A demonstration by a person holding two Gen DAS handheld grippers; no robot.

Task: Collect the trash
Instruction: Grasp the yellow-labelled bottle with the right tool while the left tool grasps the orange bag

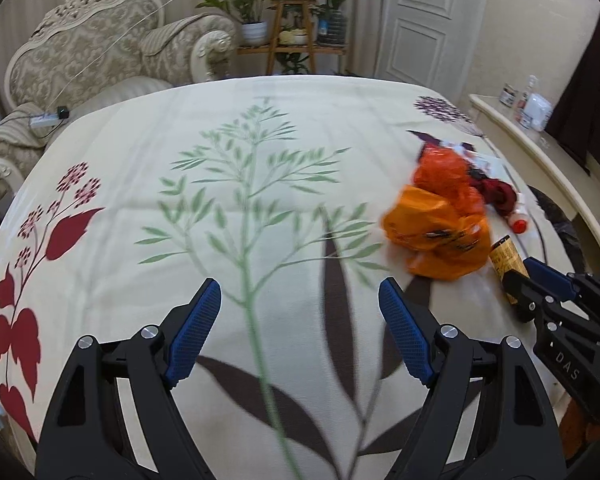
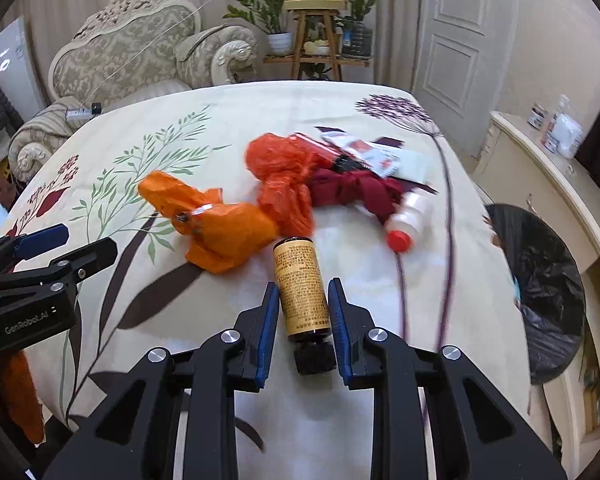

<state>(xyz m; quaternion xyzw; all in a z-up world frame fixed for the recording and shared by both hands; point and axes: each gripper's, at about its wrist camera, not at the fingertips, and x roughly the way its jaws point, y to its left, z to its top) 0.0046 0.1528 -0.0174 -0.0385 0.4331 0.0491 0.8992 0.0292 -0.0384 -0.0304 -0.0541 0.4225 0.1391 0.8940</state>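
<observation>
Holding the amber bottle (image 2: 302,294) between the pads of your right gripper (image 2: 304,298), you have it pinched by its labelled body, dark cap toward you, above the flowered bedspread (image 2: 340,96). Your left gripper (image 1: 300,300) hangs spread wide and empty over the cloth. The smooth round glass may roll or slide out if you tilt it on the way to the black-lined bin (image 2: 548,280) at the bedside. A swing too low may snag the orange bags (image 2: 228,232) just beyond and drag them.
</observation>
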